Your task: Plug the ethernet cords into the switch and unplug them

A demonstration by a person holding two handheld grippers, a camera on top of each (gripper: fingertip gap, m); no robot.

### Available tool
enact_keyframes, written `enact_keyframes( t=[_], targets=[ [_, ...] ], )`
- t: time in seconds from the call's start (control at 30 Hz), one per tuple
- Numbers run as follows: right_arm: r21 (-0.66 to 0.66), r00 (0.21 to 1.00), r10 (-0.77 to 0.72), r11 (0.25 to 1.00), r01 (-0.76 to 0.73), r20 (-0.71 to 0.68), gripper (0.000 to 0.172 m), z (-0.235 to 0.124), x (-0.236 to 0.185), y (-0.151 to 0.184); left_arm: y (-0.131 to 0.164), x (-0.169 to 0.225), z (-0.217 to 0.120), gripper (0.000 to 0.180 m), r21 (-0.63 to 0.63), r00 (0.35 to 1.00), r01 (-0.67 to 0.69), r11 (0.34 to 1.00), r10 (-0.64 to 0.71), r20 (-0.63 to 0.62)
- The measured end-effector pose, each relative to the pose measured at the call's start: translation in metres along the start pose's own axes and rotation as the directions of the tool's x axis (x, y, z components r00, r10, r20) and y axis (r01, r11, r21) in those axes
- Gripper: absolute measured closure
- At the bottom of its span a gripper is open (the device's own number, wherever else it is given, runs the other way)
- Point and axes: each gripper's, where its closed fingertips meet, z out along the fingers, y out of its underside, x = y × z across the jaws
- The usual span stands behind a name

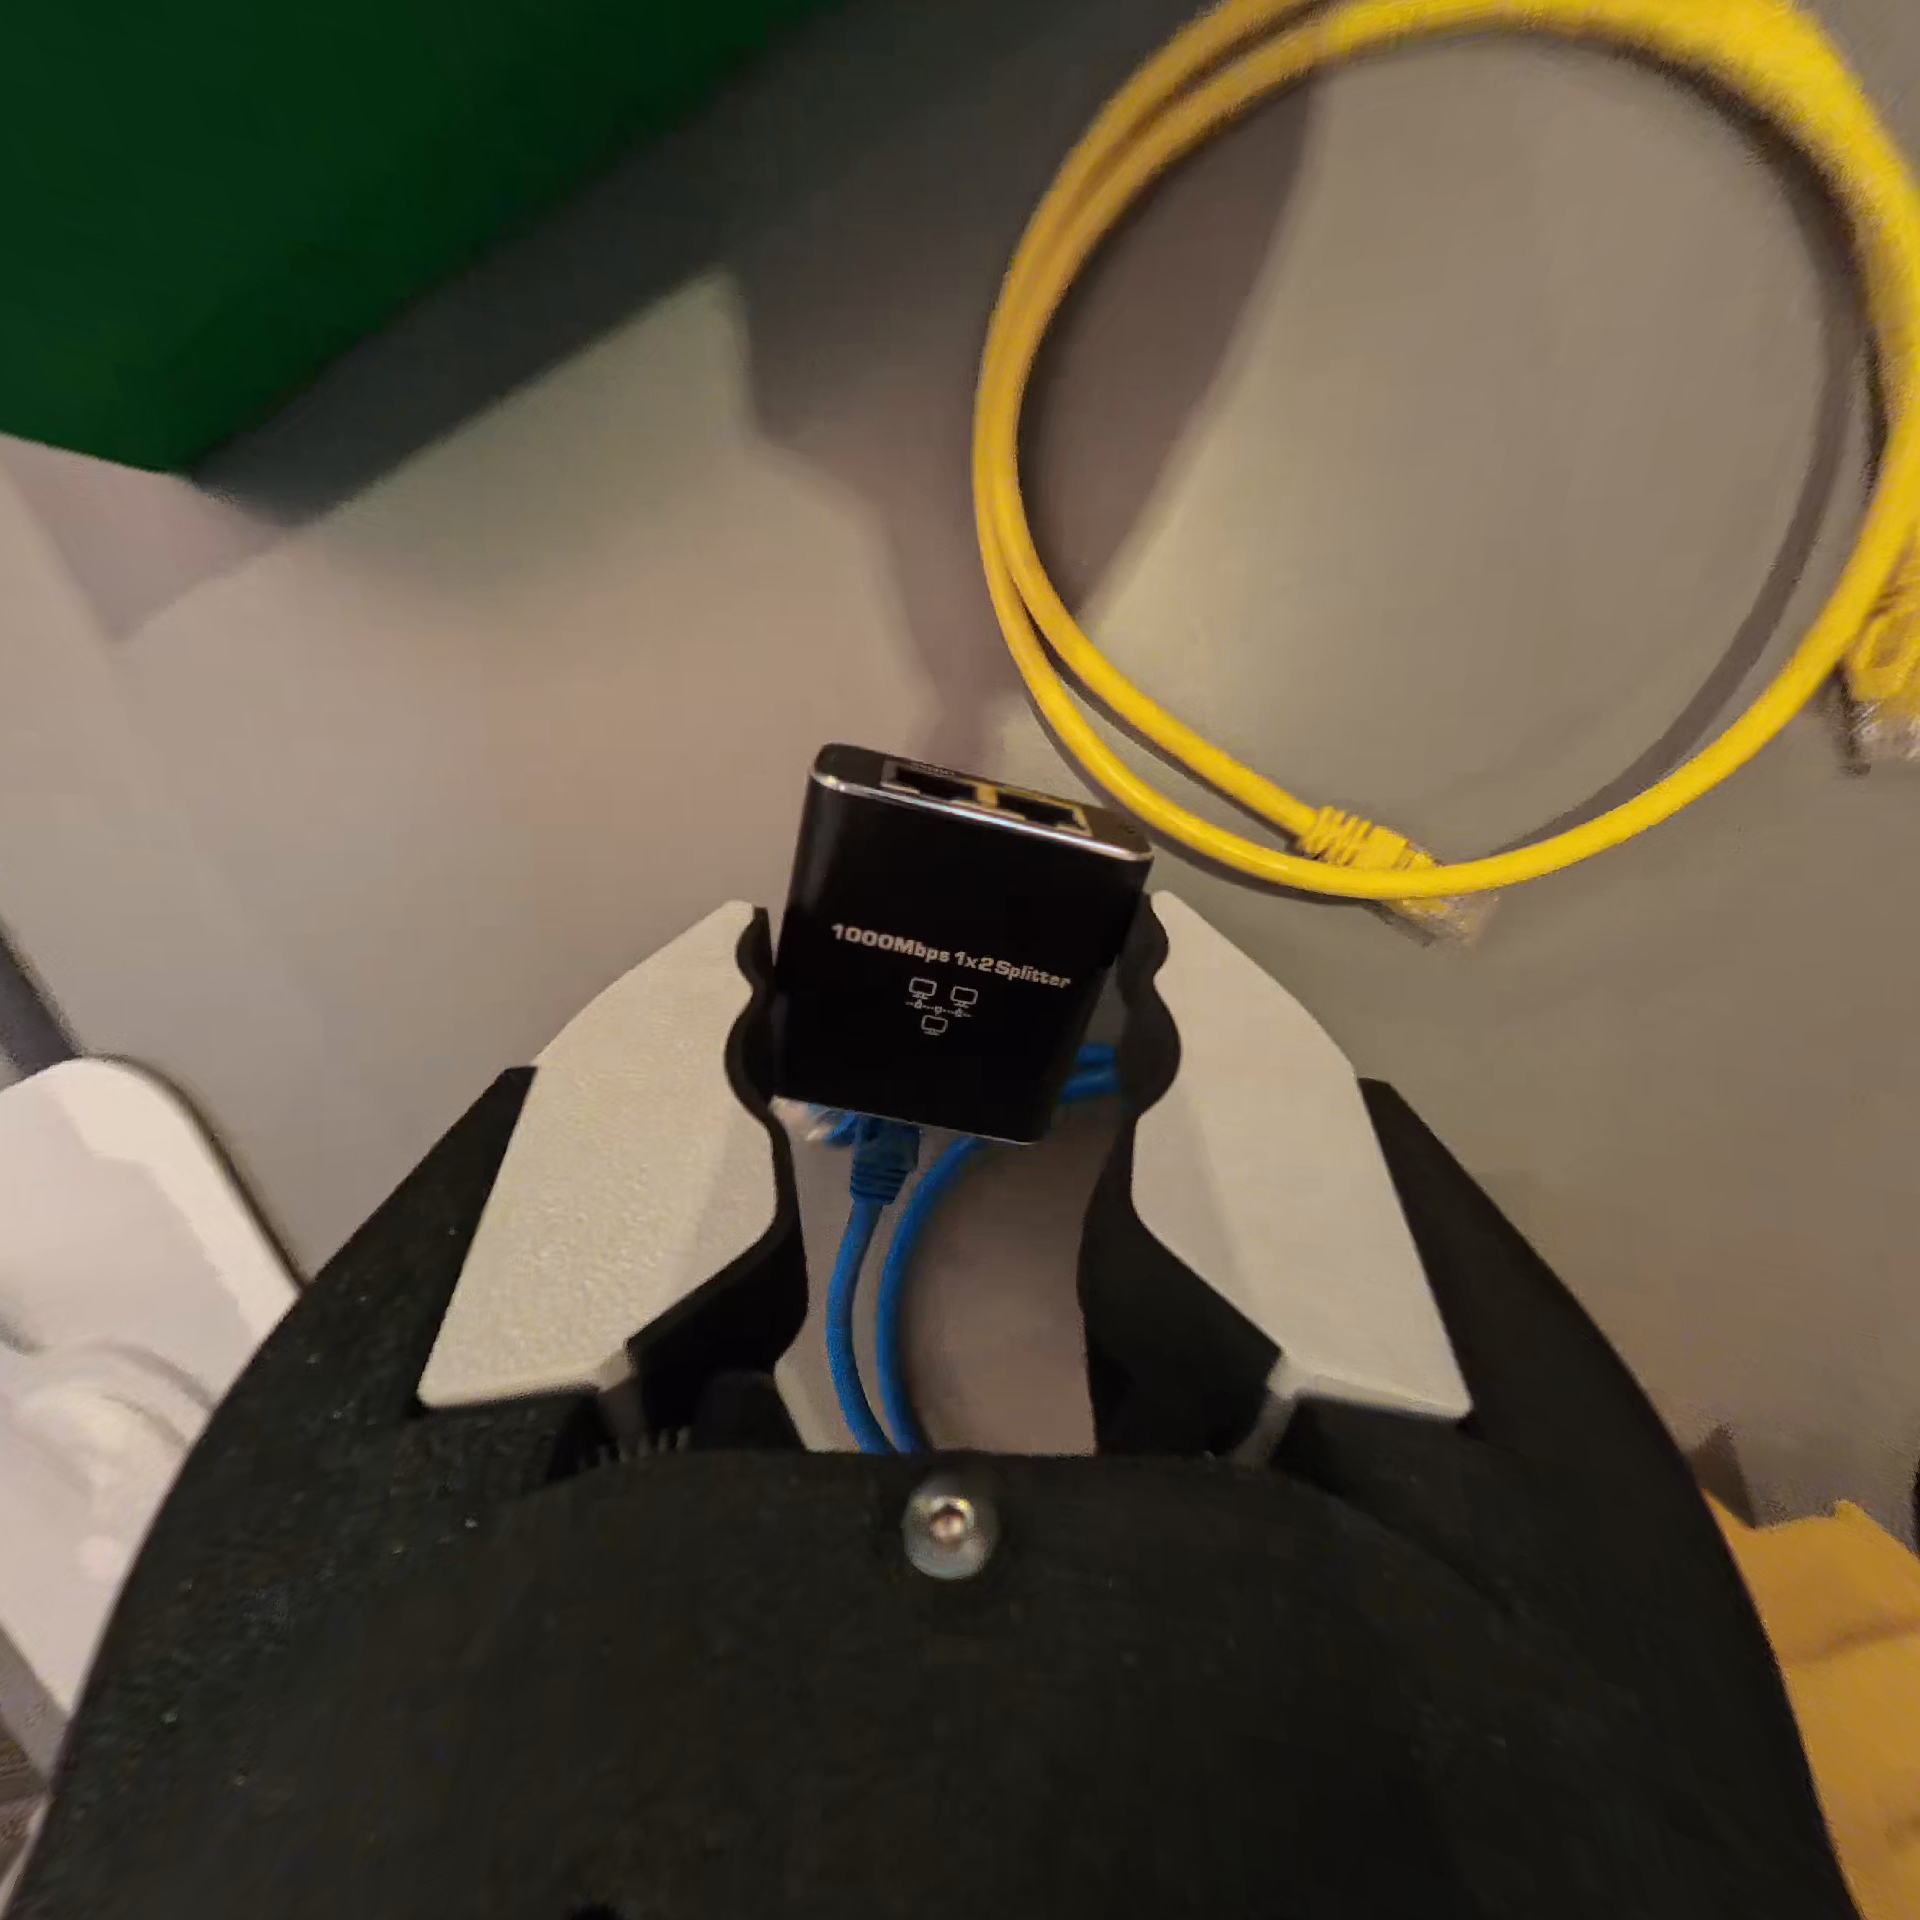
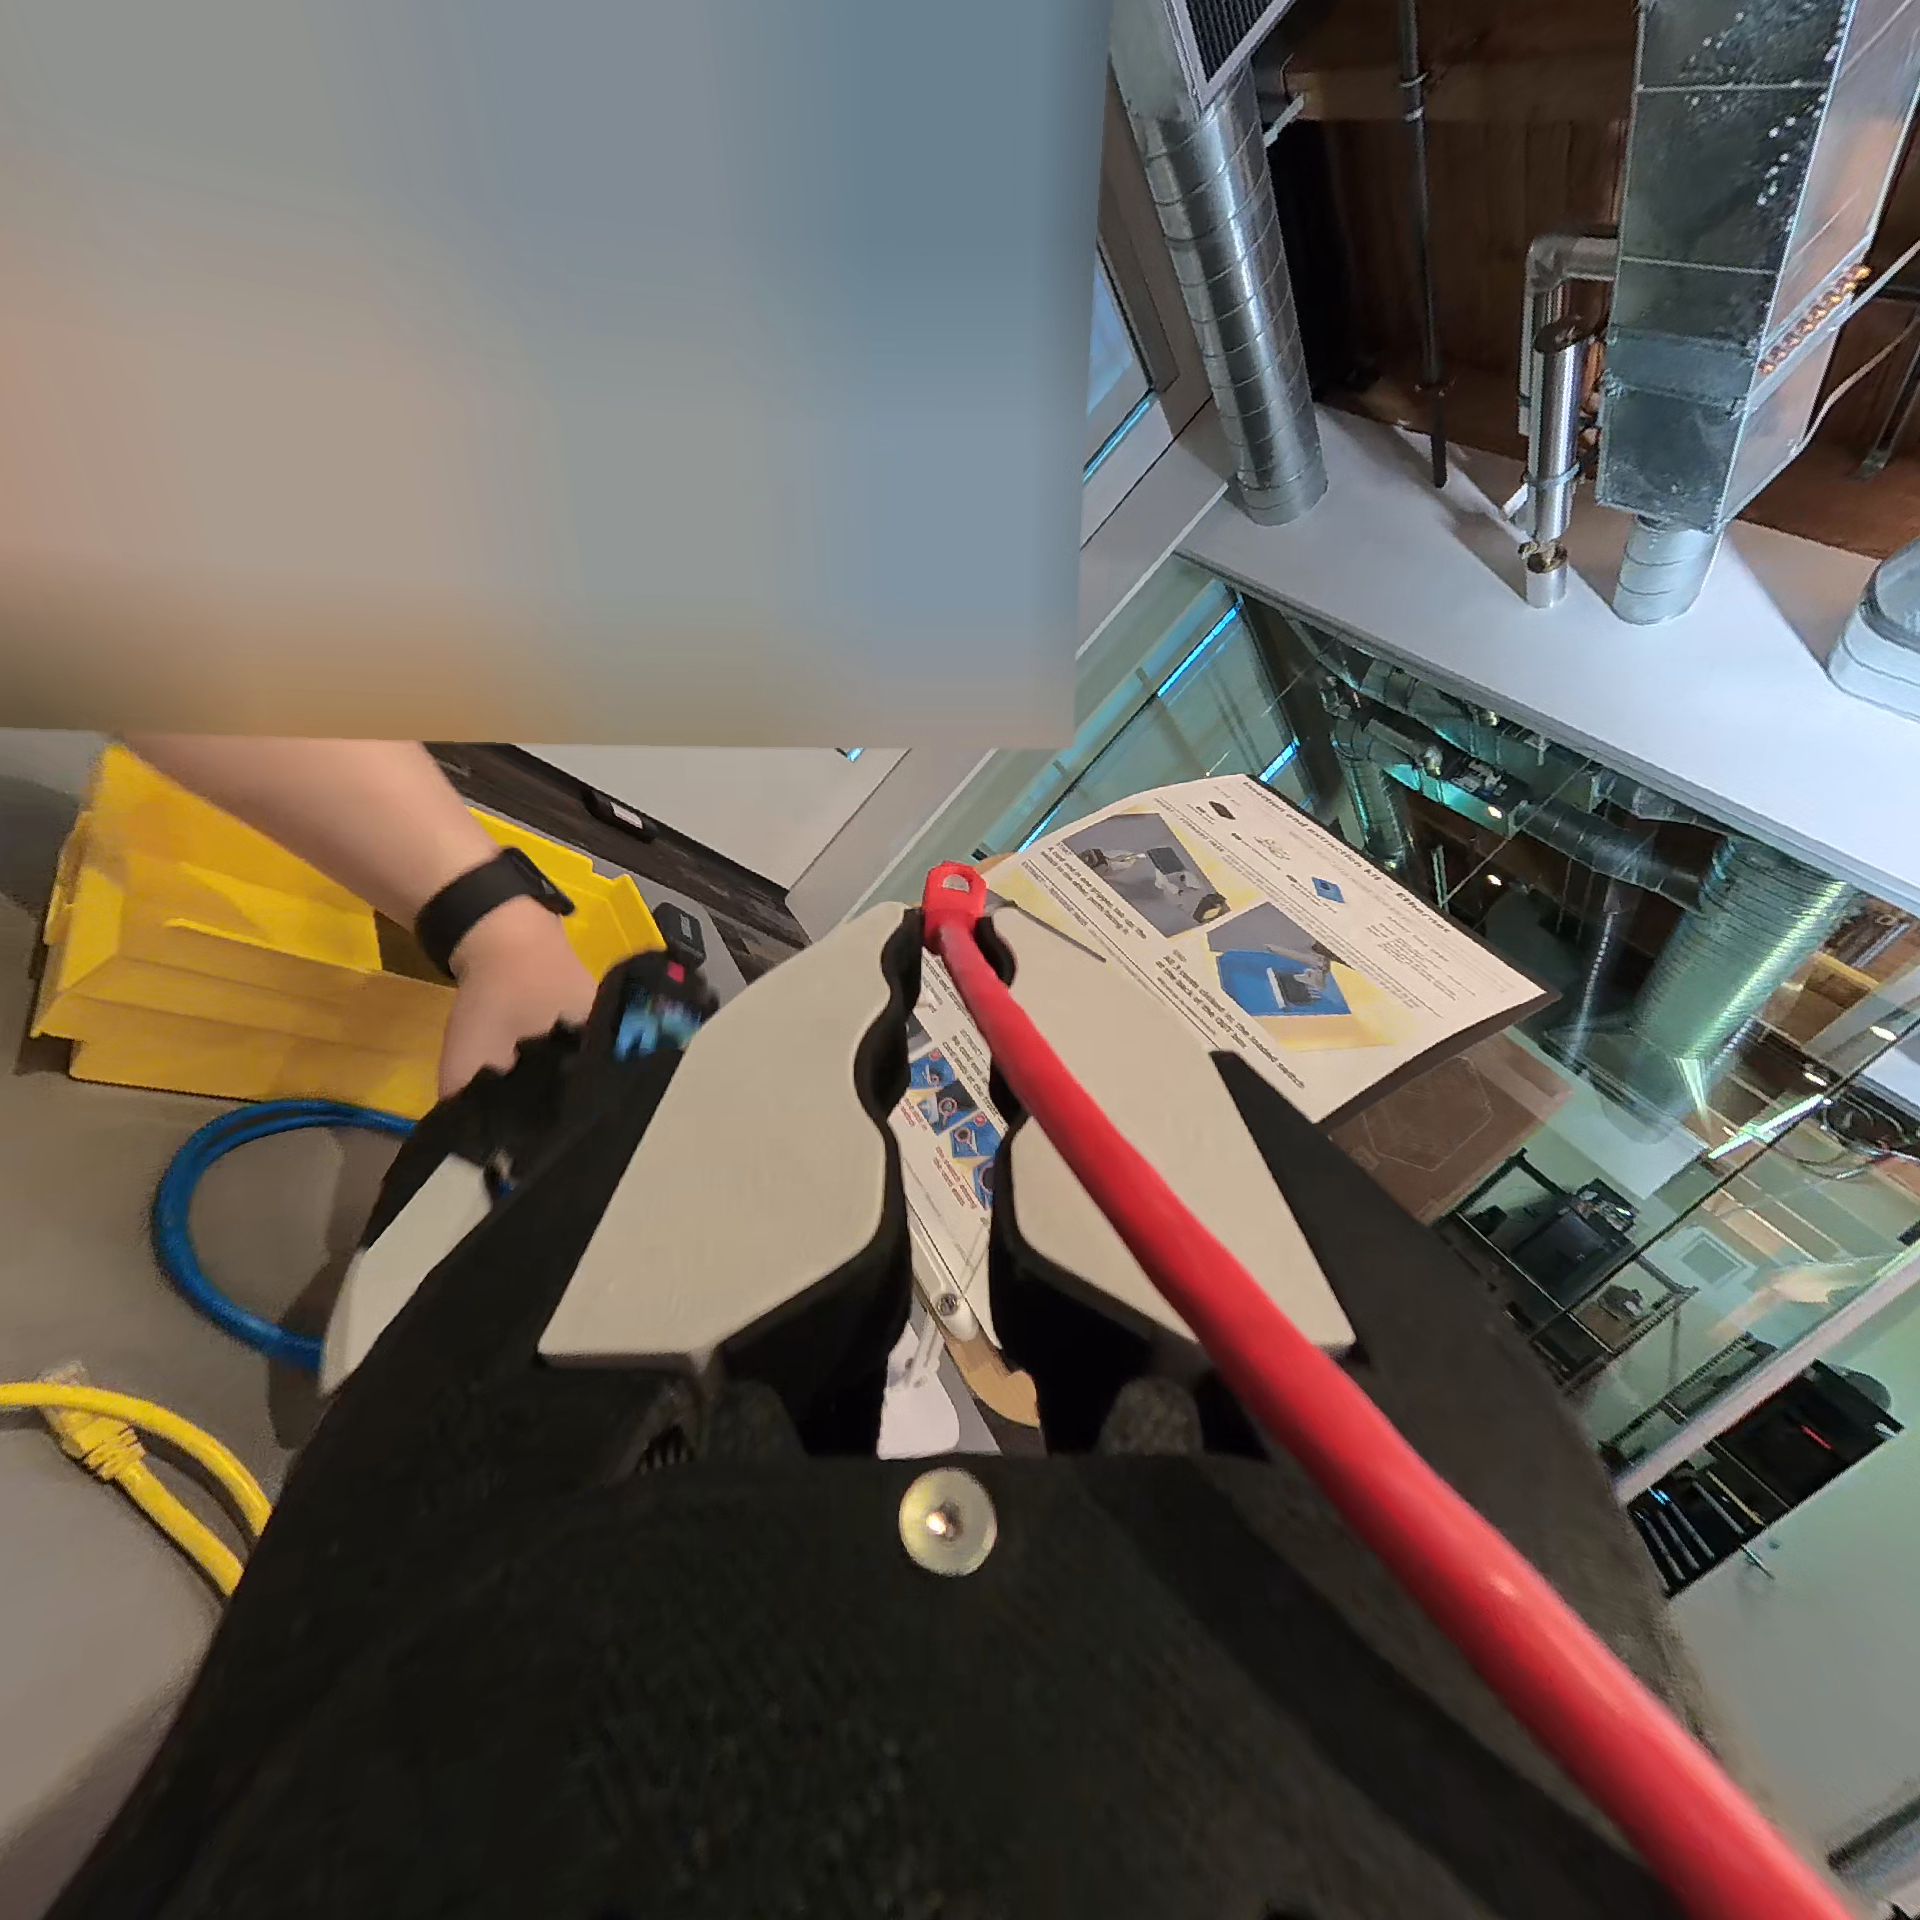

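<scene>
In the left wrist view my left gripper (image 1: 951, 987) is shut on the sides of a small black switch box (image 1: 956, 935). Its two open ports face away from me. A blue ethernet cord (image 1: 862, 1299) runs from the box's near end back between my fingers. A yellow ethernet cord (image 1: 1143, 769) lies coiled on the grey table, with one plug (image 1: 1392, 873) just right of the box. In the right wrist view my right gripper (image 2: 951, 935) is shut on a red ethernet cord (image 2: 1195, 1247) just behind its red plug boot (image 2: 954, 891). The plug's tip is hidden.
A person's hand (image 2: 499, 997) holds the left gripper beside stacked yellow bins (image 2: 208, 935). The blue cord's loop (image 2: 197, 1247) and the yellow cord (image 2: 125, 1444) lie on the table. A printed sheet on a board (image 2: 1299, 935) stands ahead. A green surface (image 1: 260, 208) lies at the far left.
</scene>
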Motion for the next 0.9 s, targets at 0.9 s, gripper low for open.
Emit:
enact_keyframes(
  t=[0.9],
  targets=[
    [-0.261,0.899,0.146,0.965,-0.037,0.413,0.161,0.071,-0.114,0.042,-0.018,0.045,-0.165,0.118,0.547,0.908,0.021,0.837,-0.245,0.34]
  ],
)
